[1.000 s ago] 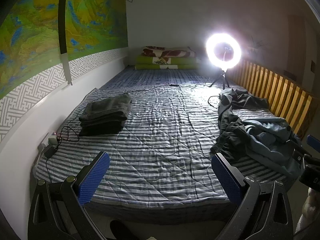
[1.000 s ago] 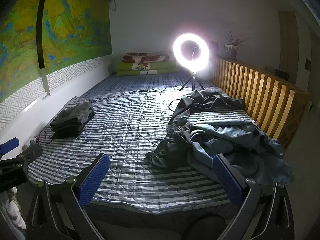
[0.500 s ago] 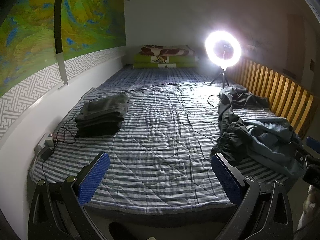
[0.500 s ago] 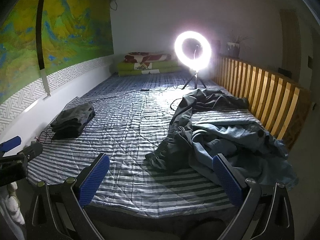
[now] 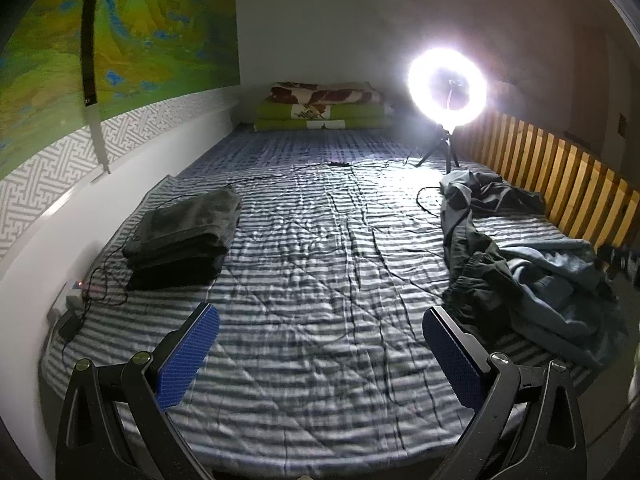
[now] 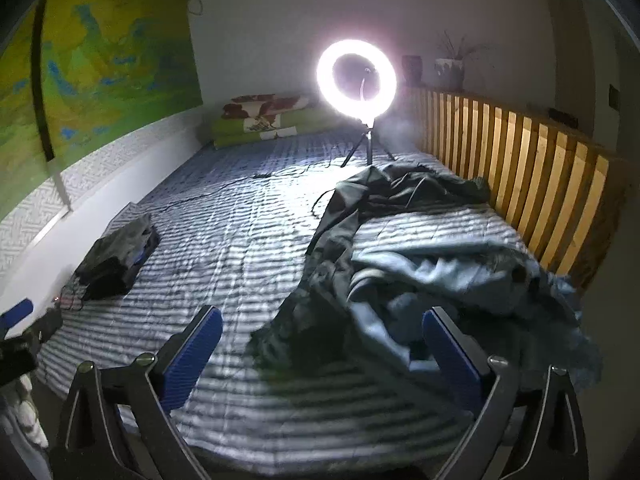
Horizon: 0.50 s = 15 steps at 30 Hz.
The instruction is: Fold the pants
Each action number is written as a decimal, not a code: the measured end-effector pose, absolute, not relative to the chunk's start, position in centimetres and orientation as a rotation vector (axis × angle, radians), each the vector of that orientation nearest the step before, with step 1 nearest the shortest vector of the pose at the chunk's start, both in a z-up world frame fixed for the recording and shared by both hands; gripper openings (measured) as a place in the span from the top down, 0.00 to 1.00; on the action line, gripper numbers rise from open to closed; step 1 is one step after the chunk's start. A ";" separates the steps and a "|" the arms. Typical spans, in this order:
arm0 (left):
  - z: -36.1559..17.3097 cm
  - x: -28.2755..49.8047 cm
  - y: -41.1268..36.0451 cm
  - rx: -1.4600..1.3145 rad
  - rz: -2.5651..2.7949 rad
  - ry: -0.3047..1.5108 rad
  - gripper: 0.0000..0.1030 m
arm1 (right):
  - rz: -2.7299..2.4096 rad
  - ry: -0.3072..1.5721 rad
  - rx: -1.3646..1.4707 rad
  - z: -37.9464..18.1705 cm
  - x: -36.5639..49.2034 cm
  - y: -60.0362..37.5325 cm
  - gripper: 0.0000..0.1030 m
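Observation:
Crumpled dark pants lie on the right side of the striped bed, tangled with grey-blue pants. A stack of folded dark pants sits at the left. My left gripper hovers open over bare bedding near the front edge, with the heap to its right. My right gripper is open, just short of the heap's near edge, nothing between its blue pads. The left gripper shows at the left edge of the right wrist view.
A lit ring light on a tripod stands at the far right of the bed, its cable trailing across the cover. A charger and wires lie by the left wall. Wooden slats bound the right side. Folded bedding lies at the far end.
Both grippers have moved forward over the bed. The right one has swung toward the crumpled heap, which now fills more of its view. Both stay open.

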State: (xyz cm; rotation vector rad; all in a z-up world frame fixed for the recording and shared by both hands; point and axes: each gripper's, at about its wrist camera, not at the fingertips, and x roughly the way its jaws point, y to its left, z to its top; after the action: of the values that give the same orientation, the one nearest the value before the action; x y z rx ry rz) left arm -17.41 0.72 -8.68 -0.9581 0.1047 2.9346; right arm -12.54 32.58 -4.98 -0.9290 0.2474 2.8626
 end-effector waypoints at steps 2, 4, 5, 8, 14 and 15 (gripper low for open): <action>-9.4 -19.1 1.0 -0.968 2.923 0.108 0.00 | 2.843 0.253 -0.934 -5.1 -14.7 33.5 0.08; -10.1 -20.7 1.3 -0.983 2.911 0.109 0.00 | 2.841 0.303 -0.972 -5.6 -17.0 34.4 0.11; -10.6 -21.5 1.5 -0.990 2.904 0.109 0.00 | 2.835 0.336 -1.010 -6.1 -18.6 35.0 0.13; -11.9 -23.6 2.0 -1.001 2.881 0.118 0.00 | 2.807 0.373 -1.104 -7.6 -22.6 36.1 0.18; -15.0 -27.8 2.9 -1.010 2.854 0.140 0.00 | 2.733 0.400 -1.190 -10.6 -30.2 37.9 0.20; -15.6 -28.7 2.9 -1.009 2.849 0.134 0.00 | 2.735 0.413 -1.206 -11.1 -31.3 37.9 0.20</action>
State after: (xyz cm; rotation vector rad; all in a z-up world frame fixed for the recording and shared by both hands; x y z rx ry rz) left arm -28.67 2.94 -15.63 -1.0087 0.1345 2.8495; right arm -31.27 37.91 -11.06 -1.2060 0.4130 2.7347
